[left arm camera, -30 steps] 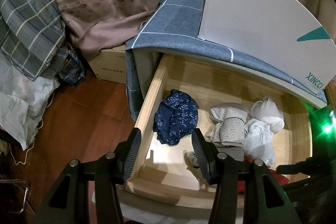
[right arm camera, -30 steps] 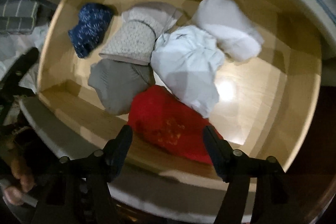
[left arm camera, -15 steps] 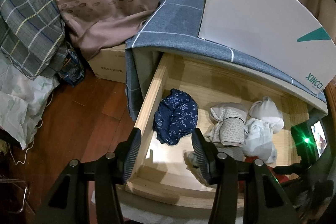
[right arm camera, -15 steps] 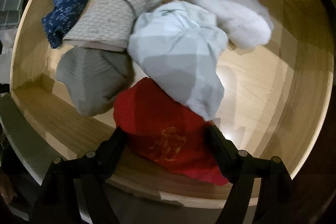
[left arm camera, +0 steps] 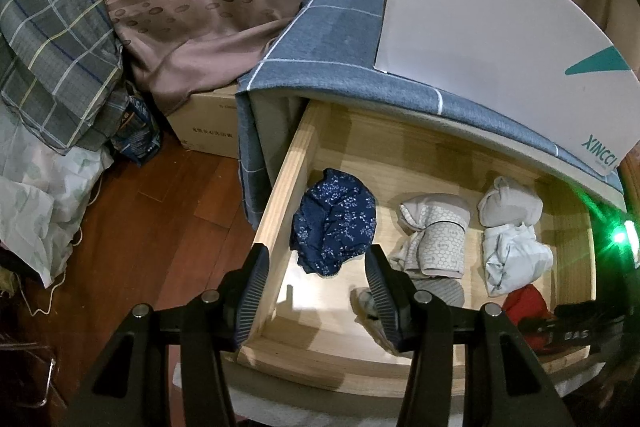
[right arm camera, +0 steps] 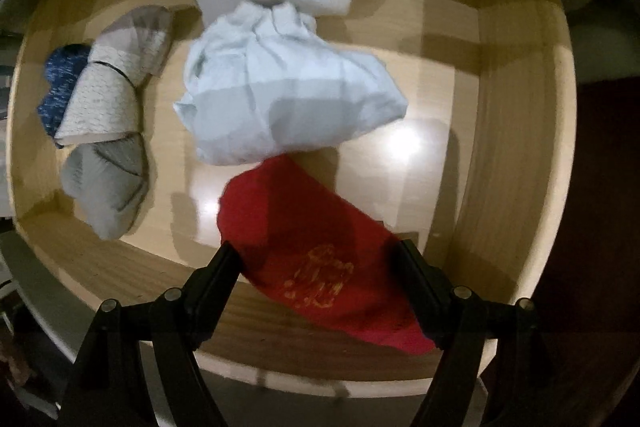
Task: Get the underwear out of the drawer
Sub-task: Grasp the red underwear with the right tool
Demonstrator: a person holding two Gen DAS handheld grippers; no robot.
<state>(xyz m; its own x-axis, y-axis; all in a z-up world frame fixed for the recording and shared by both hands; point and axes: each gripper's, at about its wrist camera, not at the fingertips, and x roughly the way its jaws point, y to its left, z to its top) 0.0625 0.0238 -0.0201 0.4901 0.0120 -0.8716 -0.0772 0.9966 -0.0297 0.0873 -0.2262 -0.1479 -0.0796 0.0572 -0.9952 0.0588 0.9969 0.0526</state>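
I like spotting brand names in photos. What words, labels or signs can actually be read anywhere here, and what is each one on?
"XINCCI": teal letters on the white box standing on the blue checked cloth; the smaller line under it is too small to read.
Dark print on the cardboard box on the floor: too small to read.
Gold emblem on the red underwear in the drawer: blurred, no readable letters.

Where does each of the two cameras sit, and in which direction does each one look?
Left wrist: on the left gripper, looking slantwise down at the open drawer and floor; only its fingers show.
Right wrist: on the right gripper, looking almost straight down into the drawer; its fingers flank the red underwear.
Shared: drawer, red underwear, navy piece.
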